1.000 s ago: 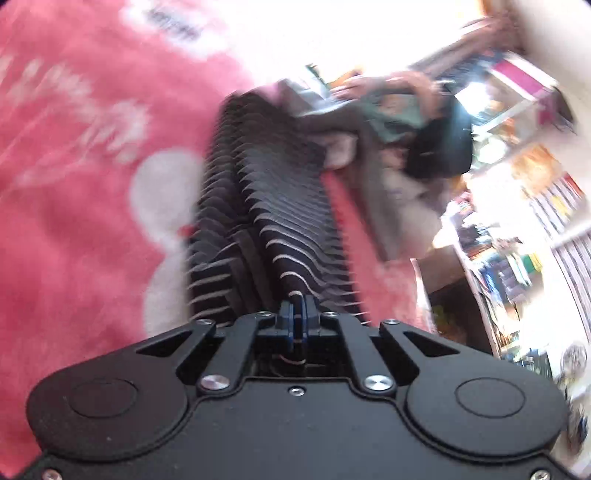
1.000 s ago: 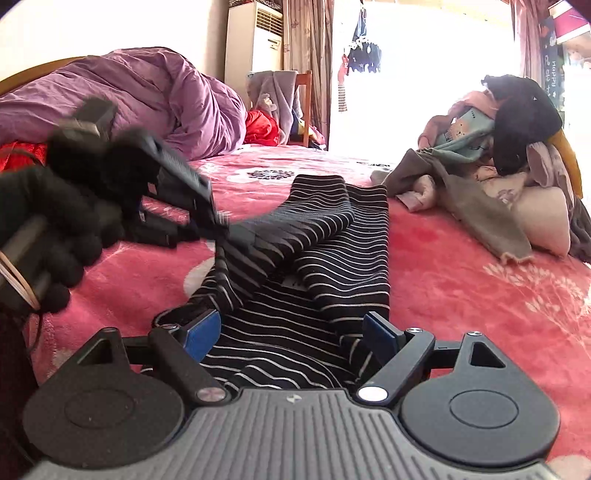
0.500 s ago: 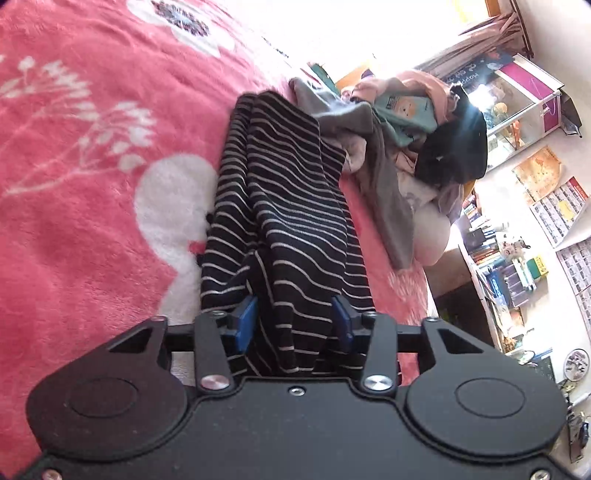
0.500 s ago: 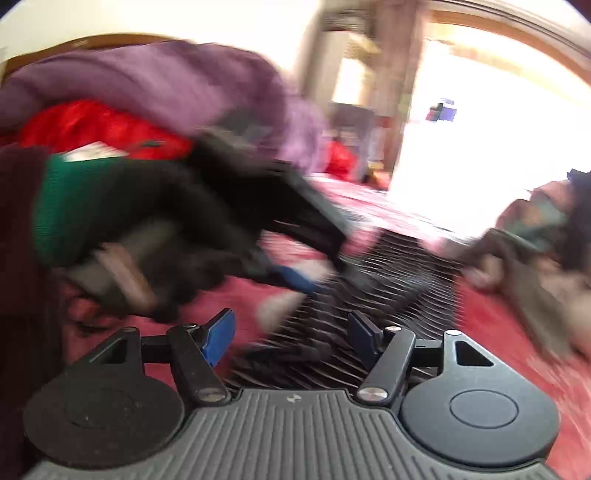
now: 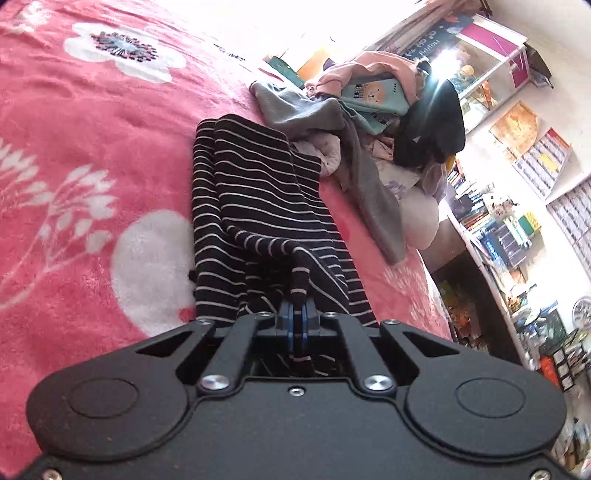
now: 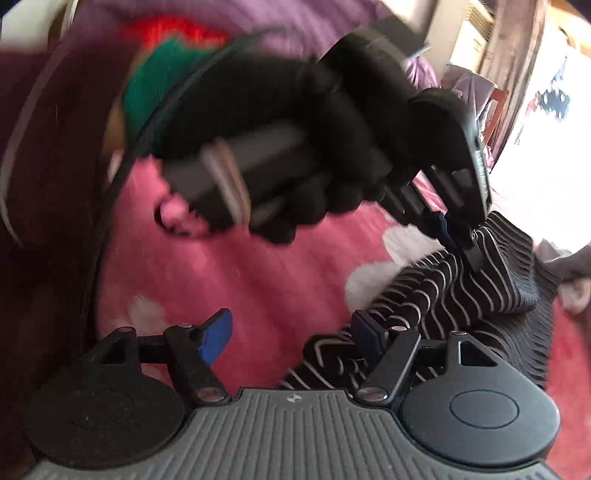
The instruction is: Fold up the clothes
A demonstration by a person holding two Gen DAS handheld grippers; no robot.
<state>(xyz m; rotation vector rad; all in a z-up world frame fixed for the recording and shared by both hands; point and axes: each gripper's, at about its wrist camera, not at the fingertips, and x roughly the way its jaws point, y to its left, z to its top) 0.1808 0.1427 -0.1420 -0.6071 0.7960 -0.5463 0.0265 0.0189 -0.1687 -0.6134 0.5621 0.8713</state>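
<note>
A black garment with thin white stripes [image 5: 258,199] lies lengthwise on the pink flowered blanket [image 5: 74,155]. My left gripper [image 5: 297,317] is shut on a raised fold of its near end. In the right wrist view the striped garment [image 6: 461,295] lies at the right, and the left gripper [image 6: 454,229], held by a black-gloved hand [image 6: 295,147], pinches it from above. My right gripper [image 6: 291,332] is open and empty, low over the blanket at the garment's near left edge.
A heap of loose clothes [image 5: 388,122] lies past the striped garment. Shelves with books and boxes [image 5: 517,240] stand beyond the bed's right side. A purple quilt [image 6: 332,22] lies at the bed's far end.
My left gripper opened half a second ago and has shut again on a fold of the striped garment. My right gripper has swung left, staying open.
</note>
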